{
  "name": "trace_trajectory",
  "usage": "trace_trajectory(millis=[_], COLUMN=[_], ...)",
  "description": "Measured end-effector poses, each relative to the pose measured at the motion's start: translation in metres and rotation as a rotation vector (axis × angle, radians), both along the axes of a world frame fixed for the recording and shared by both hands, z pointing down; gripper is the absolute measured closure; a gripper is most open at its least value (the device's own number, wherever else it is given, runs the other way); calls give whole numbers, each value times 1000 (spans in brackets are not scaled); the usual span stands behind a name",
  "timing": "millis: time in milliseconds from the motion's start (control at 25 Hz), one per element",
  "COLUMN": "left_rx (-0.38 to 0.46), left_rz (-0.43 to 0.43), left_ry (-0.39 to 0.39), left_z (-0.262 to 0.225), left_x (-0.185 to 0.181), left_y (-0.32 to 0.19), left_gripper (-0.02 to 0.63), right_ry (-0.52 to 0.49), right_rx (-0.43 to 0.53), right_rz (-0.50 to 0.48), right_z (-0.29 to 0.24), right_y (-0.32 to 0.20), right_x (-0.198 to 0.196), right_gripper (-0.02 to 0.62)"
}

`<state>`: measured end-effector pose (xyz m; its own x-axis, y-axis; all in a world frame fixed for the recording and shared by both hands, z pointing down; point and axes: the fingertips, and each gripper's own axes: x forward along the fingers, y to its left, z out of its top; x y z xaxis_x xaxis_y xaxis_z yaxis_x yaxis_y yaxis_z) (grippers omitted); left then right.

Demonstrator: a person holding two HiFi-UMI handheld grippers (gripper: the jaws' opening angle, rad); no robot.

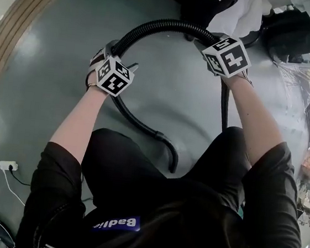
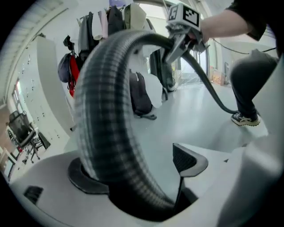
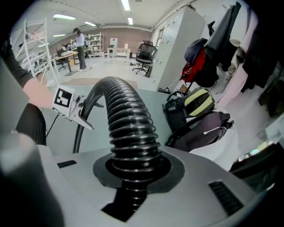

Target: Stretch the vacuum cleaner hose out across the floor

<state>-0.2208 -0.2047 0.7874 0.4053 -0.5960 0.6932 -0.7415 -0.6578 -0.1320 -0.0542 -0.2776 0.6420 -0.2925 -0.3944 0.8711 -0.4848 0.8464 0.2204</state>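
Hose (image 1: 155, 25) — black, ribbed, arching off the floor (image 1: 169, 100) from left tongs (image 2: 137, 170) to right tongs (image 3: 133, 170). Right tongs: clamped on hose. Left tongs: jaws wide apart, hose loose between them. Advised — close the left first, then draw both apart low and steady, flattening the arch without kinks.

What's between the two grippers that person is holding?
A raised arc of the black vacuum hose runs from the left gripper to the right gripper, with bare grey floor beneath it. The head view shows this best.
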Motion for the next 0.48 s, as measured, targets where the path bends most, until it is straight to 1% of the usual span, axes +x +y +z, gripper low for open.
trace_trajectory(millis=[80, 120, 160, 200, 280, 360, 400, 480], left_rx=[-100, -138, -153, -155, -163, -175, -176, -160], left_rz=[-4, 0, 2, 5, 21, 48, 59, 82], left_ry=[6, 9, 12, 18, 28, -17, -56, -150], left_z=[37, 48, 52, 51, 46, 45, 45, 39], left_x=[-14, -21, -29, -38, -54, -69, -76, -88], left_y=[21, 30, 34, 35, 26, 14, 7, -11], left_gripper=[164, 170, 253, 319, 357, 365, 367, 373], right_ry=[6, 13, 25, 44, 89, 131, 145, 148], right_rx=[-22, -37, -50, -57, -60, -88, -123, -225], right_rz=[53, 61, 51, 26, -31, -83, -108, -143], right_z=[-9, -13, -18, -22, -26, -19, -11, 17], right_y=[-6, -7, -7, -7, -9, -12, -11, -7], right_x=[9, 12, 13, 11, 8, 10, 15, 34], right_gripper=[517, 517, 515, 514, 514, 512, 512, 508])
